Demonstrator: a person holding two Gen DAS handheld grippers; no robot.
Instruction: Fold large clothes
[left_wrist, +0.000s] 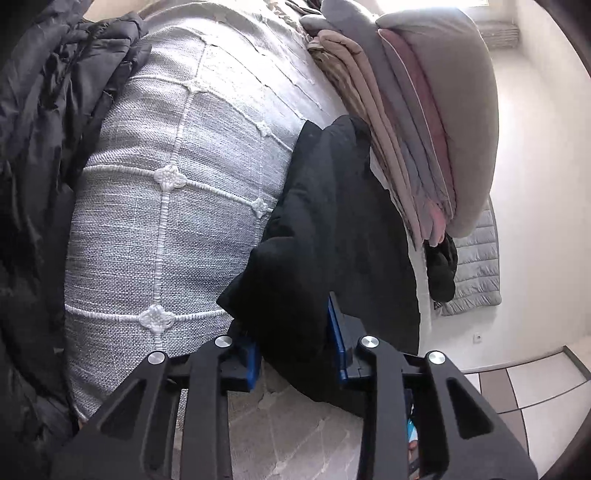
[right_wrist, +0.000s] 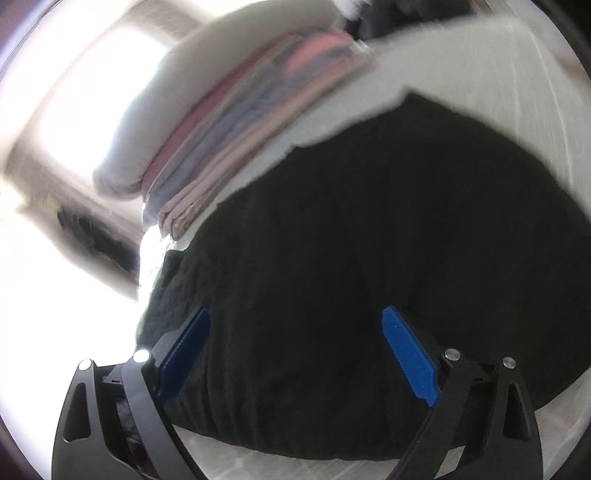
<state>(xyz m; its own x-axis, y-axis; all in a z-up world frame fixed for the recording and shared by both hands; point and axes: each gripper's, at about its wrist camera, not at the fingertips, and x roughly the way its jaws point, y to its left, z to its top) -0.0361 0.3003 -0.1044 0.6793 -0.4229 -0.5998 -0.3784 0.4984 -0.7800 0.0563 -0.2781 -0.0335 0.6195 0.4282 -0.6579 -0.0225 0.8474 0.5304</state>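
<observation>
A black garment (left_wrist: 332, 221) lies bunched on the grey woven bedspread (left_wrist: 166, 221), near the bed's right edge in the left wrist view. My left gripper (left_wrist: 295, 332) is shut on a thick fold of it, and cloth fills the gap between the blue pads (left_wrist: 338, 332). In the blurred right wrist view the same black garment (right_wrist: 369, 221) spreads wide across the pale cover (right_wrist: 480, 74). My right gripper (right_wrist: 295, 312) stands open just over it, its blue pads (right_wrist: 410, 354) far apart and nothing pinched between them.
A stack of folded clothes (left_wrist: 424, 129) in grey, pink and beige sits beyond the garment, also in the right wrist view as a folded stack (right_wrist: 221, 129). A dark puffy jacket (left_wrist: 37, 147) covers the left of the bed. A grey quilted piece (left_wrist: 476, 266) lies on the tiled floor (left_wrist: 535, 387).
</observation>
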